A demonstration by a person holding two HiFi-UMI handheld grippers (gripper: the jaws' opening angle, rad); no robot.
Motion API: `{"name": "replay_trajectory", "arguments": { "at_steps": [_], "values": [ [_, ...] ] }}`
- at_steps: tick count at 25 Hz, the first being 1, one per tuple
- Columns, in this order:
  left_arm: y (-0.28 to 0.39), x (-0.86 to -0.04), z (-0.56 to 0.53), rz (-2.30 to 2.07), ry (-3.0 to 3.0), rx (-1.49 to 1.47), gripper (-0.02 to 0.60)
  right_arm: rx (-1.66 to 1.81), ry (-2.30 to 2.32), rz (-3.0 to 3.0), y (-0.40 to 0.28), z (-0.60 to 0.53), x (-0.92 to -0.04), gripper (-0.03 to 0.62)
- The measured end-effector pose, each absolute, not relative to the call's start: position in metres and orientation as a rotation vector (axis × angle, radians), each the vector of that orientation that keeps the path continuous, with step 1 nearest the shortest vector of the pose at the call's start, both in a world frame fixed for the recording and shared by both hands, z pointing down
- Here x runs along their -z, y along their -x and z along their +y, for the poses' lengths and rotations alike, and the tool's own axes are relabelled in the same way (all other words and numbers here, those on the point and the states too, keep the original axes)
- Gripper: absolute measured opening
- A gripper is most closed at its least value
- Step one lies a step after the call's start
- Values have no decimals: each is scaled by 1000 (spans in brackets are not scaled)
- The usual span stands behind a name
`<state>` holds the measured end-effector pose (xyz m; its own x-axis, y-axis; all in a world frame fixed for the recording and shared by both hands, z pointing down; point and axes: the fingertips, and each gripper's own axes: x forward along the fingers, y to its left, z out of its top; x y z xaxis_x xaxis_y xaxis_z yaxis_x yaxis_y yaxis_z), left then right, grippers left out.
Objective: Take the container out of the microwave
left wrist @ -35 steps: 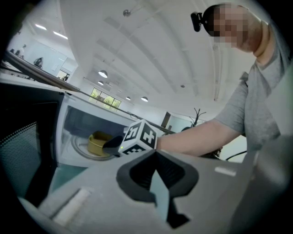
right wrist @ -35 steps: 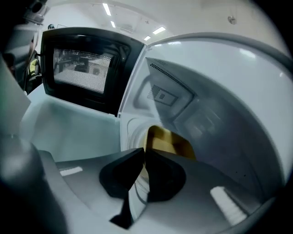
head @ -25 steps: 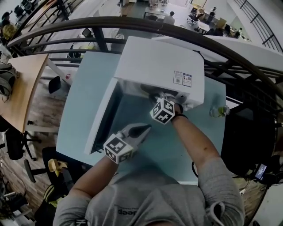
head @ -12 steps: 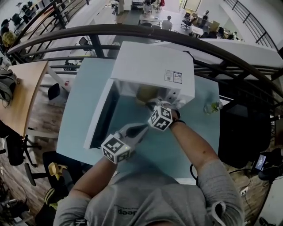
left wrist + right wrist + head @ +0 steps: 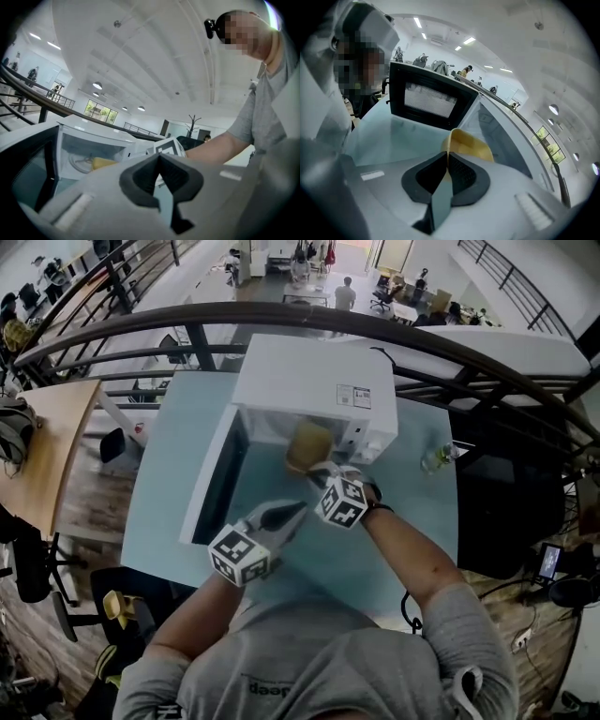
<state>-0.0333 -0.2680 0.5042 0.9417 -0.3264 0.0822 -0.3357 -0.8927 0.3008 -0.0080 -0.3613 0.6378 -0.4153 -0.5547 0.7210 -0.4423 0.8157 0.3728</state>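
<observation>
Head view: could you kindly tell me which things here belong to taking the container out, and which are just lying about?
Belong to the job:
- microwave, with its open door
- yellow container
- right gripper, shut on the container's rim

Just lying about:
- clear bottle on the table
- left gripper, shut and empty

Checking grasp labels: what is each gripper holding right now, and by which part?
The right gripper pinches the yellow container by its rim. The left gripper holds nothing.

Open-plan office: desk (image 5: 45,442), swivel chair (image 5: 28,557)
</observation>
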Motion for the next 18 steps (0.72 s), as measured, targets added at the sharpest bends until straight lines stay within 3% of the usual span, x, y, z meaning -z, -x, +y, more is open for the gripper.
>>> {"name": "replay_trajectory", "arguments": {
  "at_steps": [18],
  "values": [
    [49, -381, -249, -578, -2922, 79, 29, 304, -795, -2170, -17, -296, -492, 17]
  ]
}}
